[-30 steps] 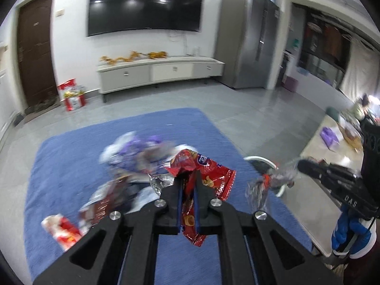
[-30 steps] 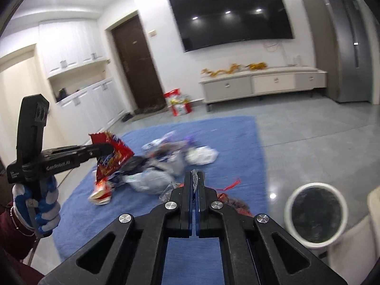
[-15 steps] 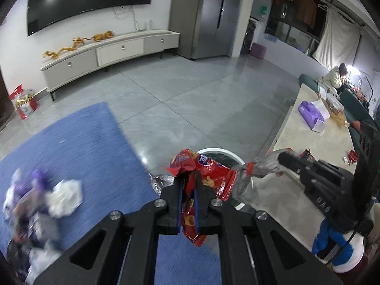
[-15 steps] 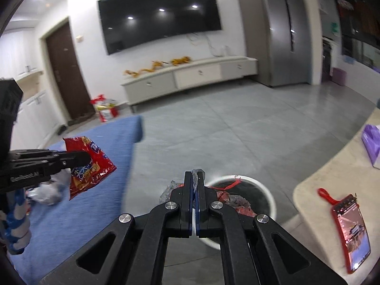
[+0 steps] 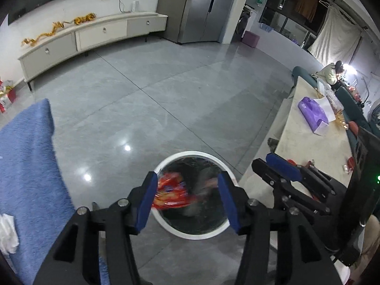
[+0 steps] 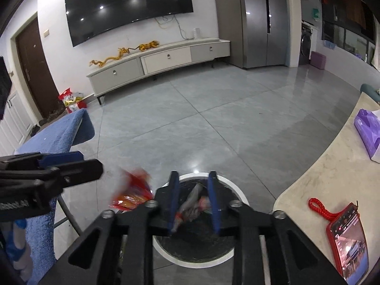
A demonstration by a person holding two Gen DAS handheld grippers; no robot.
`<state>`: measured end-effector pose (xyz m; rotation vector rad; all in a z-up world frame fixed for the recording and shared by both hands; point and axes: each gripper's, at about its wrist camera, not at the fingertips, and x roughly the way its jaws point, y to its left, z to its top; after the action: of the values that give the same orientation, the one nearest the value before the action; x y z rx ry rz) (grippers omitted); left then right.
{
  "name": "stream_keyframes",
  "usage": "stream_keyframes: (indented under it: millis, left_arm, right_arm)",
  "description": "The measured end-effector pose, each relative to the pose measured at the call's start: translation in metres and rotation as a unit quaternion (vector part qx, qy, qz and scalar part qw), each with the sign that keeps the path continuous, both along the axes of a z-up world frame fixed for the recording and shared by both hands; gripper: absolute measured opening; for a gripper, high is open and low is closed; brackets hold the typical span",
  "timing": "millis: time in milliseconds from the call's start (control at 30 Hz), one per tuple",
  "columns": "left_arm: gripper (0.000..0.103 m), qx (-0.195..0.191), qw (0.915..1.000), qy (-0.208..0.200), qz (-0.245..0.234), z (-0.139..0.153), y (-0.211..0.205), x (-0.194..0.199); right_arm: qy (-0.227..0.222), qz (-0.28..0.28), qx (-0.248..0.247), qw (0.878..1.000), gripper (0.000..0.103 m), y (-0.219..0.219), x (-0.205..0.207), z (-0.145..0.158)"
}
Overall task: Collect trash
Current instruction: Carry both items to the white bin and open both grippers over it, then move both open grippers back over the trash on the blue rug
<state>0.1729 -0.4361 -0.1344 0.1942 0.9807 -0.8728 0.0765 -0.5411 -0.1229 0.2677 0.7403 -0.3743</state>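
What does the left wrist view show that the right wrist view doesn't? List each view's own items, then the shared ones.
Left wrist only: a seated person far off by a bright lamp, and a white cloth on the blue rug.
Right wrist only: the wall television, the brown door, and a red phone on the counter.
Both: the white-rimmed bin, the red snack wrapper dropping toward it, and the purple tissue pack.

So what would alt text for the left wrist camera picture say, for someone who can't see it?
An open left hand-held gripper hangs over a round white-rimmed bin on a grey tile floor, its jaws just opened, with a blurred red snack wrapper dropping between them. The right hand-held gripper reaches in from the right; a blue rug lies left.
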Motion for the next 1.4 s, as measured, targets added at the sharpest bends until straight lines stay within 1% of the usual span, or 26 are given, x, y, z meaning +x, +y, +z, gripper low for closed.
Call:
stream_keyframes:
  millis: [67,167,267,333,400,500,567,600,633,667,733,800,933,1033,1067,1200,1333,1400]
  left_arm:
    - [0.052,-0.006,1.0,0.003,-0.004,-0.001,0.003,-0.002]
    - [0.052,-0.008,0.9999,-0.007,-0.009,0.003,0.01,-0.007]
    - [0.052,-0.015,0.9996,-0.025,-0.004,0.015,0.027,-0.014]
    - [0.052,-0.027,0.9985,-0.046,0.01,0.028,0.045,-0.021]
    - [0.052,-0.034,0.9976,-0.057,0.02,0.037,0.058,-0.027]
    - [0.052,-0.051,0.995,-0.077,0.04,0.057,0.095,-0.037]
    - [0.052,-0.05,0.9936,-0.09,0.047,0.069,0.114,-0.044]
    - [0.056,-0.049,0.9923,-0.101,0.053,0.075,0.127,-0.048]
    - [0.062,-0.05,0.9908,-0.111,0.059,0.081,0.14,-0.052]
    - [0.064,-0.052,0.9893,-0.12,0.066,0.087,0.154,-0.055]
    - [0.065,-0.051,0.9871,-0.131,0.075,0.096,0.174,-0.06]
    - [0.065,-0.052,0.9842,-0.145,0.087,0.105,0.205,-0.066]
    - [0.065,-0.047,0.9776,-0.173,0.111,0.117,0.26,-0.076]
    - [0.065,-0.044,0.9747,-0.179,0.127,0.119,0.295,-0.082]
    - [0.065,-0.042,0.9729,-0.182,0.137,0.119,0.313,-0.084]
    - [0.065,-0.03,0.9672,-0.191,0.164,0.117,0.361,-0.088]
    - [0.065,-0.01,0.9635,-0.197,0.181,0.106,0.411,-0.092]
    - [0.065,-0.003,0.9633,-0.195,0.184,0.097,0.431,-0.096]
  right_arm:
    - [-0.003,-0.004,0.002,1.0,0.029,0.0,-0.004,0.001]
    - [-0.008,-0.004,-0.001,1.0,0.029,0.003,-0.01,0.004]
    - [-0.015,0.0,-0.003,1.0,0.03,0.01,-0.016,0.011]
    - [-0.024,0.007,-0.003,1.0,0.03,0.016,-0.02,0.019]
    - [-0.036,0.014,-0.005,0.999,0.033,0.025,-0.026,0.029]
    - [-0.061,0.025,-0.007,0.998,0.037,0.04,-0.04,0.049]
    - [-0.082,0.035,-0.008,0.996,0.041,0.054,-0.048,0.067]
    - [-0.089,0.039,-0.009,0.995,0.042,0.06,-0.05,0.073]
    - [-0.099,0.045,-0.012,0.994,0.044,0.068,-0.054,0.083]
    - [-0.11,0.051,-0.014,0.993,0.047,0.076,-0.057,0.093]
    - [-0.127,0.064,-0.017,0.99,0.049,0.091,-0.063,0.108]
    - [-0.143,0.08,-0.02,0.986,0.05,0.109,-0.069,0.123]
    - [-0.159,0.113,-0.026,0.981,0.052,0.143,-0.074,0.142]
    - [-0.162,0.138,-0.026,0.977,0.054,0.168,-0.074,0.151]
    - [-0.163,0.147,-0.025,0.975,0.054,0.176,-0.074,0.154]
    - [-0.159,0.18,-0.026,0.97,0.055,0.209,-0.071,0.157]
    - [-0.149,0.209,-0.021,0.966,0.055,0.235,-0.067,0.156]
    - [-0.142,0.223,-0.015,0.964,0.058,0.244,-0.064,0.152]
